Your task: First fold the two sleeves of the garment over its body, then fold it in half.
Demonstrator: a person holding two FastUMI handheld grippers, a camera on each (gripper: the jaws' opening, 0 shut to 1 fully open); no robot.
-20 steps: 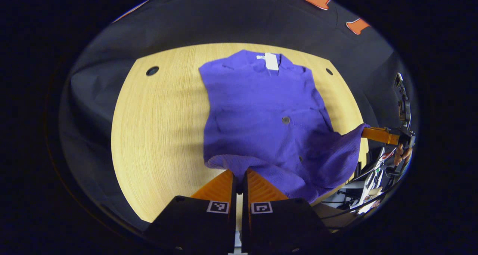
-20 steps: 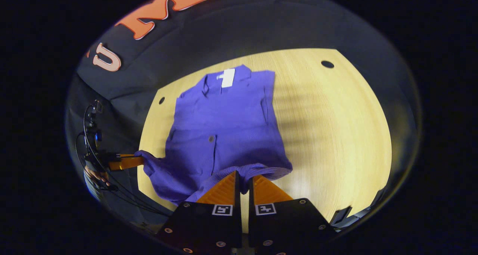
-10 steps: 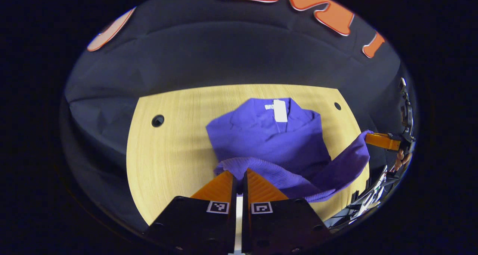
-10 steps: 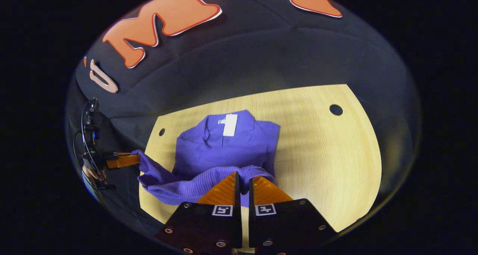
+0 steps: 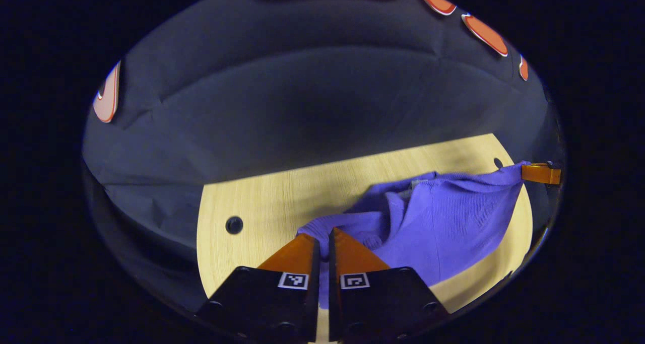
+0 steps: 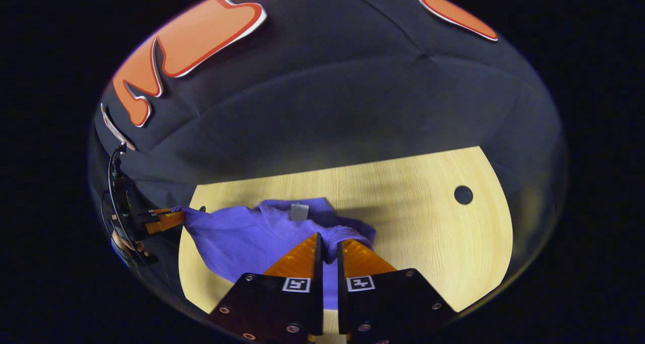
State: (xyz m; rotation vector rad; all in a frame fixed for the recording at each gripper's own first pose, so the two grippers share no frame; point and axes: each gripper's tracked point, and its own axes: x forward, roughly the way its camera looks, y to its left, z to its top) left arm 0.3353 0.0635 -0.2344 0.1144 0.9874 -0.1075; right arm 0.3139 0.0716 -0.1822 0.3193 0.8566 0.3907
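Item: purple knit garment [image 5: 443, 228], buttoned cardigan type as far as the weave suggests; the lens bends the shape, so the cut is a guess. Location: on the light wooden tabletop [image 5: 262, 203], collar end with its pale neck tag [image 6: 299, 211] lying toward the booth wall, hem end lifted clear and doubled toward the collar.

Holder, left: left hand-held gripper [image 5: 322, 241], orange fingers drawn together and pinching one hem corner. In the right gripper view it appears far off at the tabletop's edge [image 6: 169, 218], with a person's hand [image 6: 123, 243] behind it.

Holder, right: right hand-held gripper [image 6: 328, 247], fingers likewise closed with the ribbed hem clamped between them. In the left gripper view it appears at the far edge [image 5: 539, 174], cloth stretched taut up to it.

Fixture: round cable hole [image 6: 463, 195] in the tabletop, well apart from the garment.

Step in hand: the fold in half. No sleeve hangs loose at either side, so the sleeve folds are judged done.

Next move calls for: carrying both hem corners level to the collar line, lowering them together so the edges meet square, then opening both grips without dragging the top layer back.
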